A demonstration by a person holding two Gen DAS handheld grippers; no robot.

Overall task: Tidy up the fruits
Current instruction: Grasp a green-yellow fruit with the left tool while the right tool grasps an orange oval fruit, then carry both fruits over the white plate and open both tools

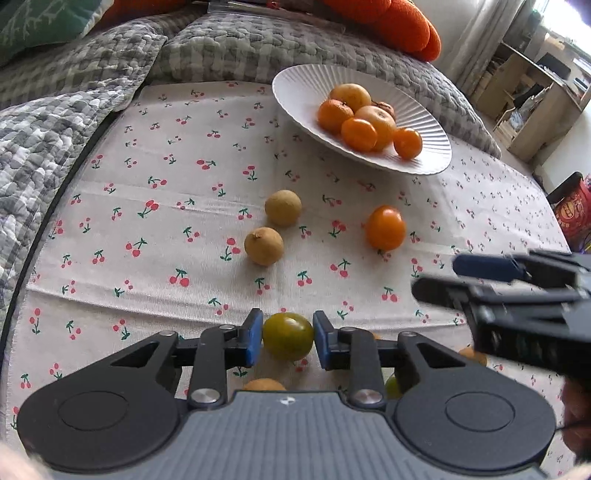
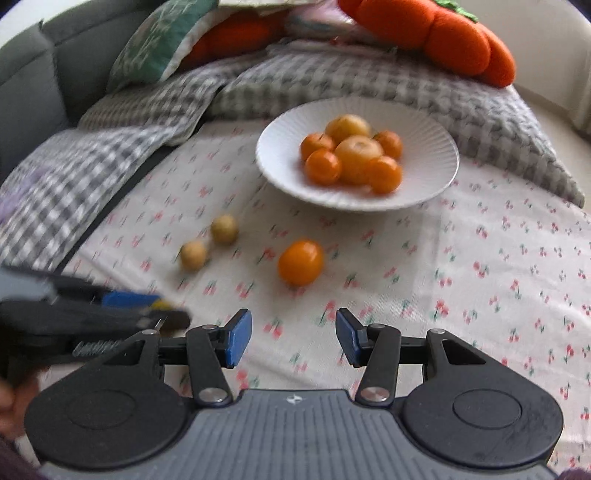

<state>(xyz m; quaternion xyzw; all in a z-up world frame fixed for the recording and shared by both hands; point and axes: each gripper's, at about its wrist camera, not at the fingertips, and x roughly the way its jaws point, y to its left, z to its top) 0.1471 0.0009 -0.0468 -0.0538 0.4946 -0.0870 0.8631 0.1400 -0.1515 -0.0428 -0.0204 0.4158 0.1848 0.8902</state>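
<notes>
My left gripper [image 1: 288, 341] is shut on a small green tomato [image 1: 288, 334] that rests on the cherry-print cloth [image 1: 166, 206]; both blue pads touch its sides. My right gripper [image 2: 293, 332] stands open over bare cloth with nothing between its fingers. It also shows at the right of the left wrist view. Beyond lie an orange tomato [image 1: 385, 227] [image 2: 301, 262] and two tan round fruits [image 1: 264, 246] [image 1: 283, 208]. A white ribbed plate [image 1: 295, 86] [image 2: 280, 147] at the back holds several orange and yellow fruits [image 1: 359, 133].
Parts of more fruit peek out under the left gripper's body: an orange one [image 1: 264, 384], a green one [image 1: 392, 387] and another orange one [image 1: 473, 356]. A grey checked quilt [image 1: 74, 122] rims the cloth at left and back, with orange cushions [image 2: 443, 33] behind.
</notes>
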